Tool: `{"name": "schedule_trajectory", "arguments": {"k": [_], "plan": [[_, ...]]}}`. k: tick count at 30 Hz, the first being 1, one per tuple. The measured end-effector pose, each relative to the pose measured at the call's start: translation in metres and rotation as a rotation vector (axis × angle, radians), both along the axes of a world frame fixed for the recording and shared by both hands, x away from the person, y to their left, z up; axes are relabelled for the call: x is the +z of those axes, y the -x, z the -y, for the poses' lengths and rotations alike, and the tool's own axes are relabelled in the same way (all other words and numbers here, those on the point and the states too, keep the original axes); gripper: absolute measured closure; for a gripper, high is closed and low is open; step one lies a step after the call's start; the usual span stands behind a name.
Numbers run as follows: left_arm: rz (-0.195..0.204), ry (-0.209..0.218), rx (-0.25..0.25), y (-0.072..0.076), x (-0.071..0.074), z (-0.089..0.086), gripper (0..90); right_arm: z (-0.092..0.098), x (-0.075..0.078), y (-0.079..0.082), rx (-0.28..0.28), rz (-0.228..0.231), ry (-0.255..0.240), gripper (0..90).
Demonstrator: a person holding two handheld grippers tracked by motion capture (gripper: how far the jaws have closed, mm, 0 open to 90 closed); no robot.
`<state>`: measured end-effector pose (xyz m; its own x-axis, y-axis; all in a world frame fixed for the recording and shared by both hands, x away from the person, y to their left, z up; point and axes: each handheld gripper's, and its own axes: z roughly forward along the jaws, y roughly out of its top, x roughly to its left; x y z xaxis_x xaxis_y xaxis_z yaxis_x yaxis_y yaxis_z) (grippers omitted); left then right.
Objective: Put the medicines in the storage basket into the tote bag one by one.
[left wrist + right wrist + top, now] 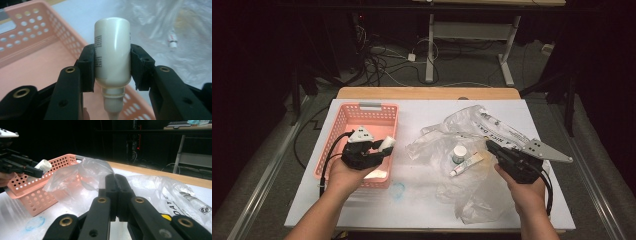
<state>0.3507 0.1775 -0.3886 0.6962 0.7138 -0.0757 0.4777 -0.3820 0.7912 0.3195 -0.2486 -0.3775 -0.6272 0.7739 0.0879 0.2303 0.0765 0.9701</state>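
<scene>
The room is kept dark, and the walls are lost in black. A grey floor (272, 145) is seen around the table (422, 200), which is covered in white and edged with light wood at the far side. Behind it, a second table on white metal legs (430, 50) is placed. Many cables (382, 62) are left tangled on the floor there. Light is thrown only on the near table.

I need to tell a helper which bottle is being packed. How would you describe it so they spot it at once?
Find the pink basket at the table's left. Over it, the left gripper clamps a small cream bottle, black print down its side, cap toward the hand. The bottle and tube by the plastic bags lie loose.
</scene>
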Motion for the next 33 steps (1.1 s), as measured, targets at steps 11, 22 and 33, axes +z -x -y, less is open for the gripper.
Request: {"name": "schedule_trajectory", "arguments": {"k": [11,22,33], "plan": [[0.013,-0.005,-0.148,0.022,-0.003,0.051,58.0,0.000,0.001,0.001,0.003,0.006,0.001,90.0],[-0.003,0.009,-0.246,0.028,-0.012,0.096,58.0,0.001,0.002,0.002,0.002,0.008,-0.005,90.0],[-0.004,0.015,-0.311,0.018,-0.030,0.151,57.9,0.001,0.002,0.002,0.002,0.007,-0.004,90.0]]}}
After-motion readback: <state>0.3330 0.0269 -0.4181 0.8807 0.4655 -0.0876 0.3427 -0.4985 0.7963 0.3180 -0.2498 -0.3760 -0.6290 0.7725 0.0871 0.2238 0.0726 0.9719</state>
